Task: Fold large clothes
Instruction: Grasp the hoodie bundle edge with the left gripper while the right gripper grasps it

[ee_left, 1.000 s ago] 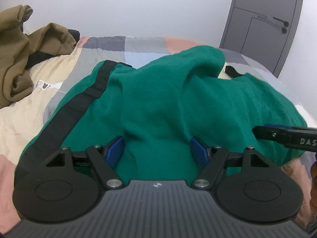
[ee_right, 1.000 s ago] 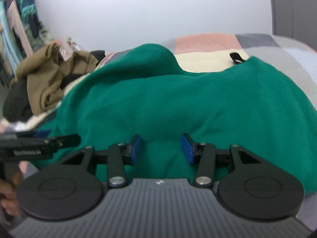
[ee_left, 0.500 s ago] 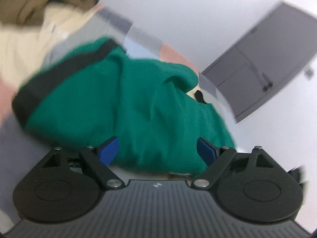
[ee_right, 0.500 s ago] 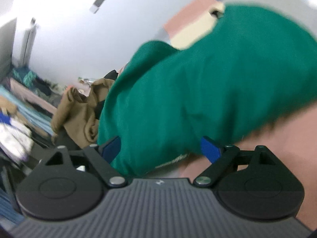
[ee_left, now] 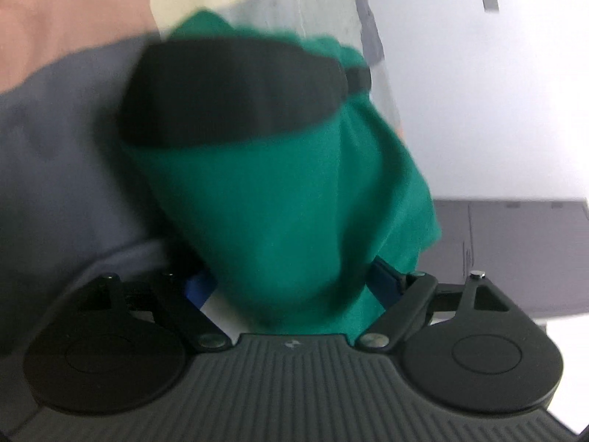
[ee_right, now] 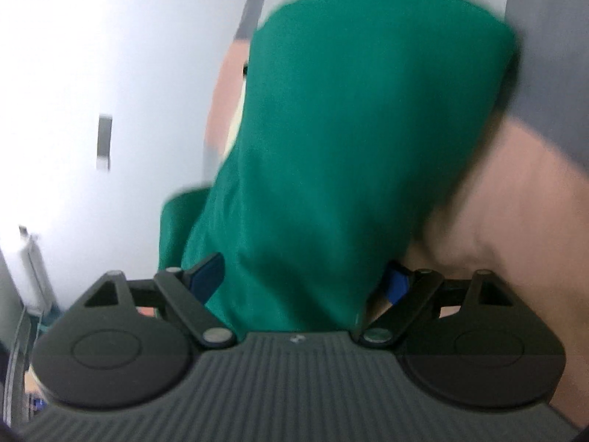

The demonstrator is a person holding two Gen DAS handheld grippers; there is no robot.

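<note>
Between both pairs of tongs, left tongs (ee_left: 292, 287) and right tongs (ee_right: 303, 278), lies the green garment (ee_left: 279, 199) on the bed (ee_left: 62, 140); jaws wide, just opened, cloth bunched between unpressed, running lengthwise ahead, equally near both.

The garment (ee_left: 287, 199) is deep green with a broad black band (ee_left: 235, 92). The bedcover (ee_left: 66, 22) beneath shows pink, cream and grey patches, perhaps a checked pattern; blur hides its edges. The gripper pads (ee_right: 208, 274) are blue.

No text, label, brand or number can be read in either wrist view. Both frames are blurred throughout.
</note>
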